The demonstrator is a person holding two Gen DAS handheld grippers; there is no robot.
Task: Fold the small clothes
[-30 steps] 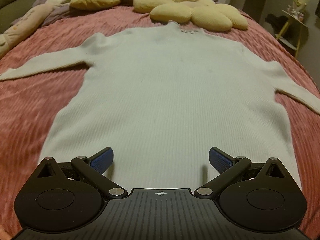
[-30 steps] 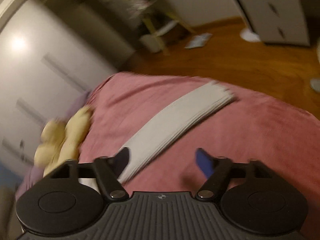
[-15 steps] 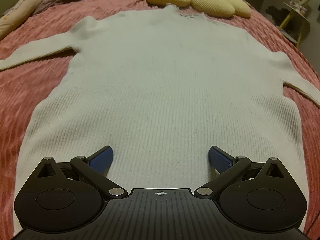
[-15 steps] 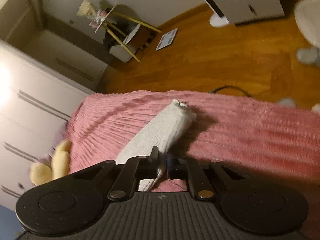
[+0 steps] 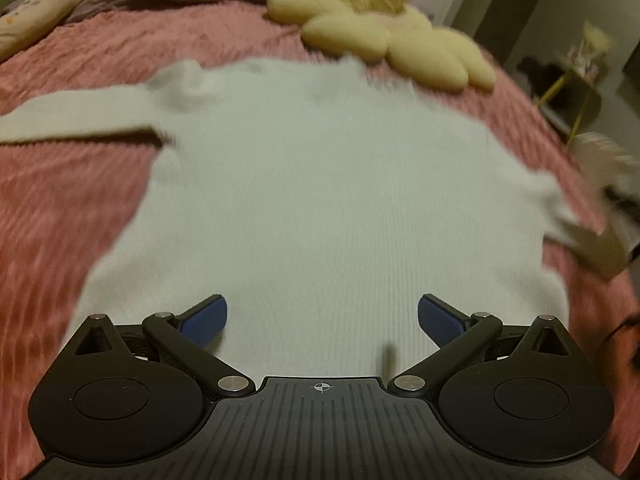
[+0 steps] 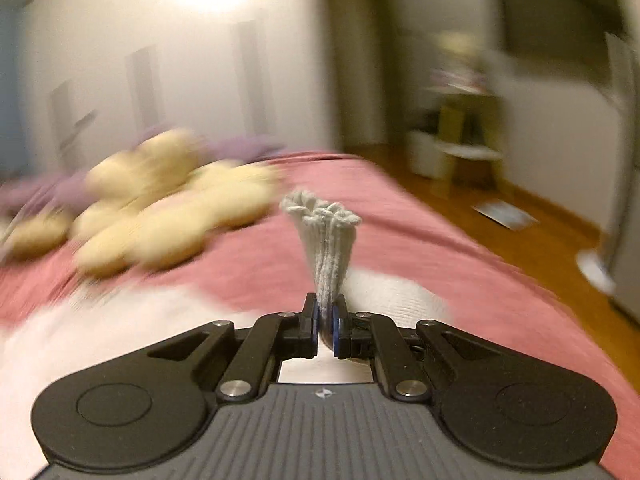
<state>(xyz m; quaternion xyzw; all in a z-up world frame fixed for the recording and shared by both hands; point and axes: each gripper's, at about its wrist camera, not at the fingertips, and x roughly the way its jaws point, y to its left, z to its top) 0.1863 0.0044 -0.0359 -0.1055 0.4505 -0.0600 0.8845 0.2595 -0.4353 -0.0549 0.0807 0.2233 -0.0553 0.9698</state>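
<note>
The right gripper (image 6: 325, 322) is clenched on the sweater's right sleeve cuff (image 6: 322, 216), lifted off the pink bedspread (image 6: 400, 220). The left gripper (image 5: 322, 318), jaws spread, hovers over the flat sweater (image 5: 320, 200). Sleeve-folding seems underway; next, lay the cuff across the chest.

The sweater (image 5: 320, 208) is lying flat on the bed (image 5: 60, 208) directly ahead of the left claw (image 5: 322, 316), with one sleeve (image 5: 72, 116) stretching away to that claw's left. The flower cushion (image 5: 384, 36) is sitting beyond the sweater's far end. The other sleeve's cuff (image 6: 324, 236) is sticking up ahead of the right claw (image 6: 325, 324), with the cushion lying to its left.
</note>
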